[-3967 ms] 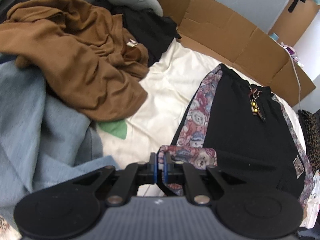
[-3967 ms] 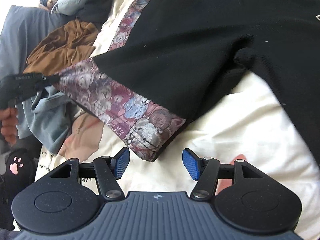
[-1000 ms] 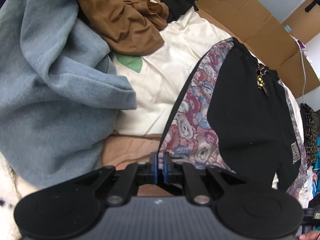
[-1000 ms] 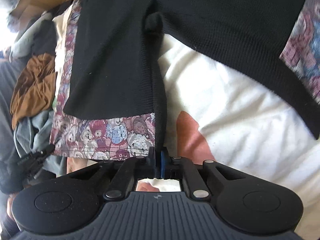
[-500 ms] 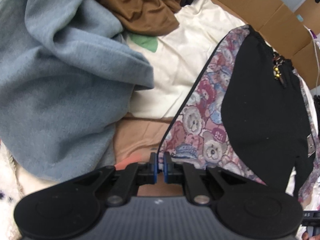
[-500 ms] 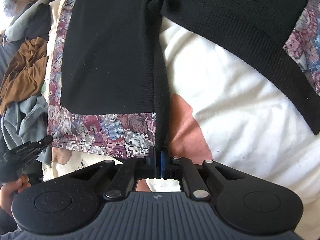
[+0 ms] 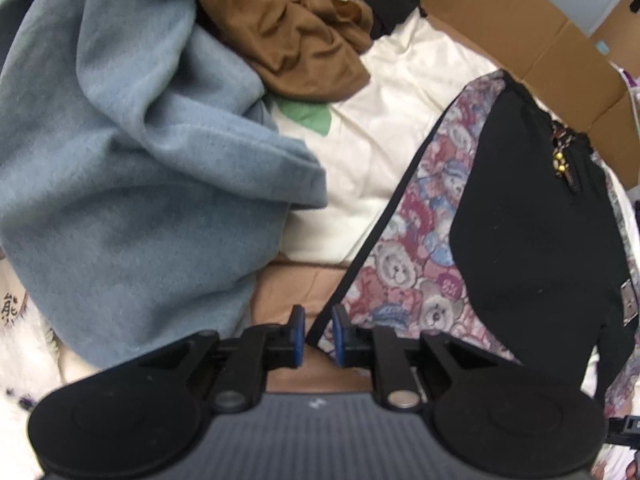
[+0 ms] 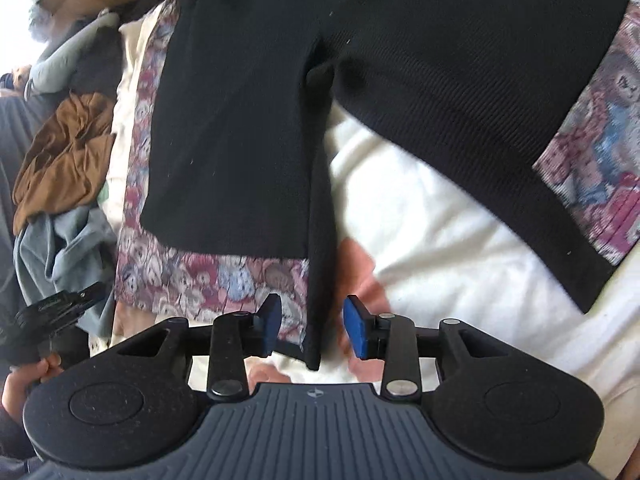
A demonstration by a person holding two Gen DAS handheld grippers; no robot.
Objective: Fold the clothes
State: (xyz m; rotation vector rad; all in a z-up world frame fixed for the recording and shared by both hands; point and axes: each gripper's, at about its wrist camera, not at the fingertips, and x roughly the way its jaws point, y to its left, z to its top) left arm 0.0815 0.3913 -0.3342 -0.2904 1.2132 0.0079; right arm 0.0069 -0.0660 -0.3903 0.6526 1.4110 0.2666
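I see the black shorts [image 8: 248, 128] lying flat on the white bedsheet [image 8: 460, 248], with my left tongs [image 7: 317, 336] and right tongs [image 8: 312, 326] both parted, straddling a leg's hem corners.

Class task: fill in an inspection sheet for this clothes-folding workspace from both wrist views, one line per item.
Surface: cream bedsheet with coloured patches.
Job's things: black shorts with bear-print side panels, spread flat.
Clutter: blue-grey garment, brown garment, both crumpled beside the shorts.
Grippers: left gripper and right gripper open, each straddling a hem corner.
Cables: thin white cable at the far edge.
Surroundings: flattened cardboard behind the bed.
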